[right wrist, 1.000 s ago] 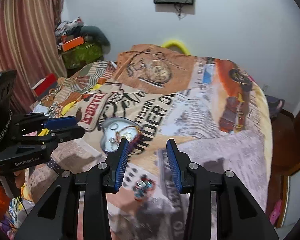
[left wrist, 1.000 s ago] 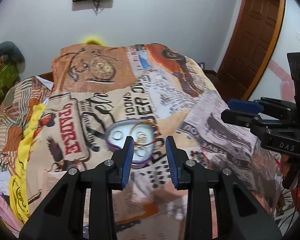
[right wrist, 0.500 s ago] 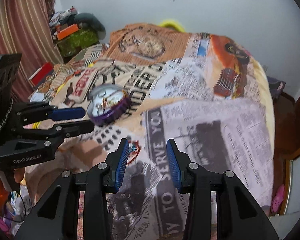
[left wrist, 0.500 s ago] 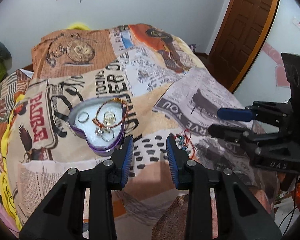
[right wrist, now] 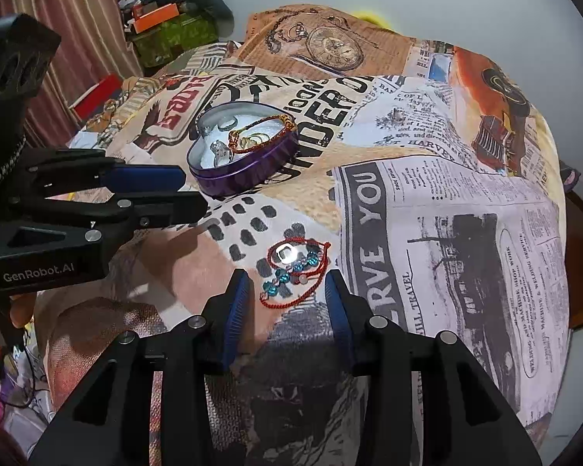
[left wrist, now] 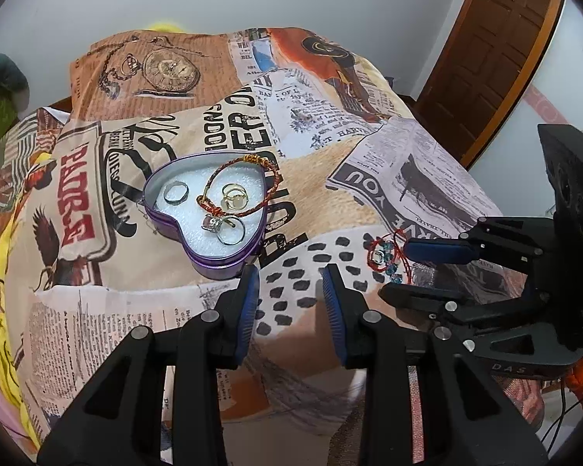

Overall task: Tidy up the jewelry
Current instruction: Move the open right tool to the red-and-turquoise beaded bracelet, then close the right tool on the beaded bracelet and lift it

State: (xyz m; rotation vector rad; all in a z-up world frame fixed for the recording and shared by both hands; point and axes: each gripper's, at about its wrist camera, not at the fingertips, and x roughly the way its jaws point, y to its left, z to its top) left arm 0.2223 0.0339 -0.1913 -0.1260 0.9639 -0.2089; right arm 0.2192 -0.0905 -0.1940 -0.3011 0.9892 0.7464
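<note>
Right claw lowered; red bracelet now just ahead, untouched.

Newsprint-patterned bedspread under purple heart tin and red bracelet.

Even indoor light, soft shadows, strong fisheye bending with dark corners, glare on the bracelet charm.

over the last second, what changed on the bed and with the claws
Both claws came down toward the blanket and tipped further downward. The right claw now frames the red bracelet, which had lain ahead of it; the left claw hangs just short of the heart tin. Nothing was gripped or released. Both claws stayed part open and empty; tin, rings and bracelets lay unmoved.
</note>
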